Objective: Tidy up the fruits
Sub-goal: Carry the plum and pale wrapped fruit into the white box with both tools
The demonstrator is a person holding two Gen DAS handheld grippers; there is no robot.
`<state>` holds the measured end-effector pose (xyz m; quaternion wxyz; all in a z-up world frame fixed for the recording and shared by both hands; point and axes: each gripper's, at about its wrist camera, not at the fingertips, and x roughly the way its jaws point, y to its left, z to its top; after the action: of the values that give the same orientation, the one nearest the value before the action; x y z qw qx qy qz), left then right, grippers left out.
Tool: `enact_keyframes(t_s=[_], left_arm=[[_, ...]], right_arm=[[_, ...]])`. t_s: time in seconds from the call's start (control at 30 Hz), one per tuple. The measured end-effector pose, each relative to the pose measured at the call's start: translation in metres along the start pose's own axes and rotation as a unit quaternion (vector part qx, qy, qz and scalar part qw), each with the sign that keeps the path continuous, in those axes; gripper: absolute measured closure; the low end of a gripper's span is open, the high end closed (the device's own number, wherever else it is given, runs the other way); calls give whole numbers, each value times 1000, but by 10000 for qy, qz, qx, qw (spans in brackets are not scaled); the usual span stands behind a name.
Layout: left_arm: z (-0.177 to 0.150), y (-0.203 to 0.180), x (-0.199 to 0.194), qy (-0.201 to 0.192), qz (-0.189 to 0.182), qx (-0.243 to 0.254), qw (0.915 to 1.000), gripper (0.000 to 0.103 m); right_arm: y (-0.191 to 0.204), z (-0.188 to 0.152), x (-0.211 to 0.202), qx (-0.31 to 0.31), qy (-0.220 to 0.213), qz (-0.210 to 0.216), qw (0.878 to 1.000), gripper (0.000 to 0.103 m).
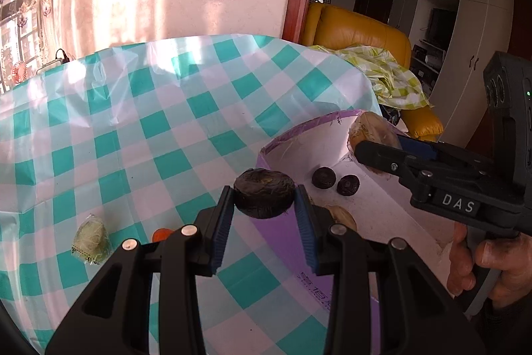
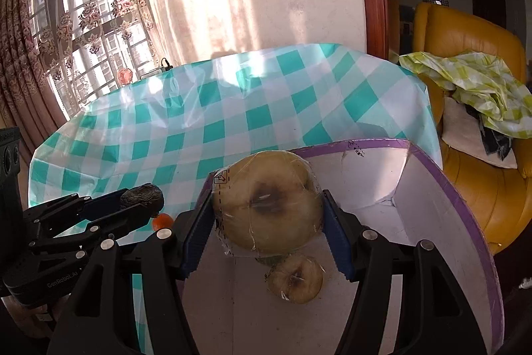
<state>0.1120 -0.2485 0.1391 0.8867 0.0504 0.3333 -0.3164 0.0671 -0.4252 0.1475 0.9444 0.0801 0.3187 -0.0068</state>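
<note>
Left wrist view: purple-rimmed box on checked surface holds 2 small dark fruits. Left tool clamps dark round fruit near box wall. Right tool grips wrapped yellow fruit over box, w/ smaller wrapped fruit inside.

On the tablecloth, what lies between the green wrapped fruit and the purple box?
A small orange fruit, partly hidden behind the left gripper; the left wrist view shows it between the green wrapped fruit and the purple box.
</note>
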Motion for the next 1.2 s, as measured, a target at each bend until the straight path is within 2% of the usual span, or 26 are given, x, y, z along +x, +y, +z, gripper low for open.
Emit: enact_keyframes(t_s=[0.17, 0.37, 0.53, 0.63, 0.7, 0.83, 0.93, 1.13, 1.2], left_arm=[[2, -34, 10, 107, -129, 478, 9987, 66], [0, -65, 29, 455, -162, 1072, 9931, 66], [2, -81, 51, 948, 64, 1636, 9819, 66], [0, -89, 62, 1251, 70, 1916, 9734, 66], [-3, -96, 71, 1436, 250, 2210, 9643, 66], [-8, -105, 83, 1797, 414, 2669, 9459, 66], [-14, -114, 94, 2108, 523, 3050, 9273, 66], [-30, -124, 117, 2725, 606, 3669, 8874, 66], [-35, -122, 127, 2873, 662, 3731, 8797, 65]], right_arm=[[-22, -4, 12, 109, 230, -143, 9996, 42], [-44, -7, 28, 258, 551, -385, 9974, 42], [-58, -15, 44, 452, 879, -363, 9944, 41], [-63, -18, 53, 538, 1079, -306, 9922, 41], [-67, -20, 61, 660, 1246, -189, 9898, 41], [-71, -28, 78, 620, 1652, -285, 9839, 41], [-74, -34, 88, 660, 1893, -257, 9794, 41], [-73, -38, 90, 508, 1948, -329, 9790, 41], [-74, -40, 92, 494, 2004, -382, 9777, 41]])
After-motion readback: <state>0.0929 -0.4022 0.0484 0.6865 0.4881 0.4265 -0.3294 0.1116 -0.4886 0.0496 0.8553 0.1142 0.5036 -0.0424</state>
